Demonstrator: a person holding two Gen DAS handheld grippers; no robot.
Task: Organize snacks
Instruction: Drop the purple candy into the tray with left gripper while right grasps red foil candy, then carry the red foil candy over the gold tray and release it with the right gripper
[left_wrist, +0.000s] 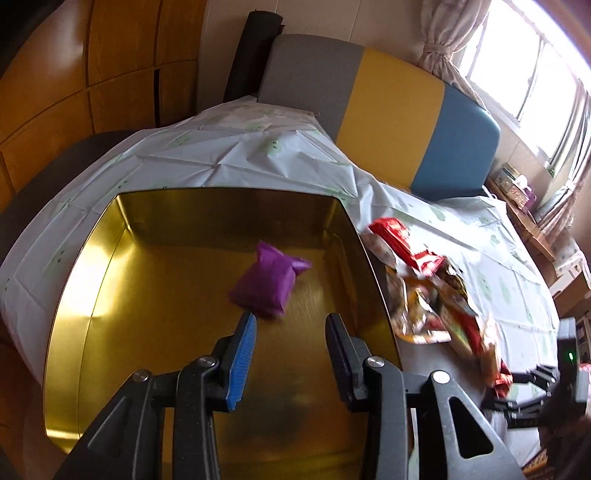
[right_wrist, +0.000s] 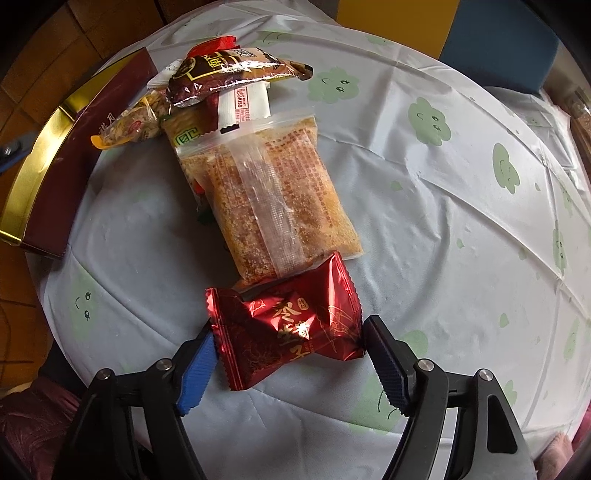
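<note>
In the left wrist view a purple snack packet is inside the gold tin box, blurred, just beyond my open, empty left gripper. A pile of snacks lies on the cloth right of the tin. In the right wrist view my right gripper is open, its fingers on either side of a red foil packet that lies on the tablecloth. Beyond it lie a clear packet of orange-brown snack, a brown foil packet and other small packets.
The round table has a white cloth with green clouds. The tin's dark red outer wall and gold rim stand at the left in the right wrist view. A grey, yellow and blue sofa back is behind the table.
</note>
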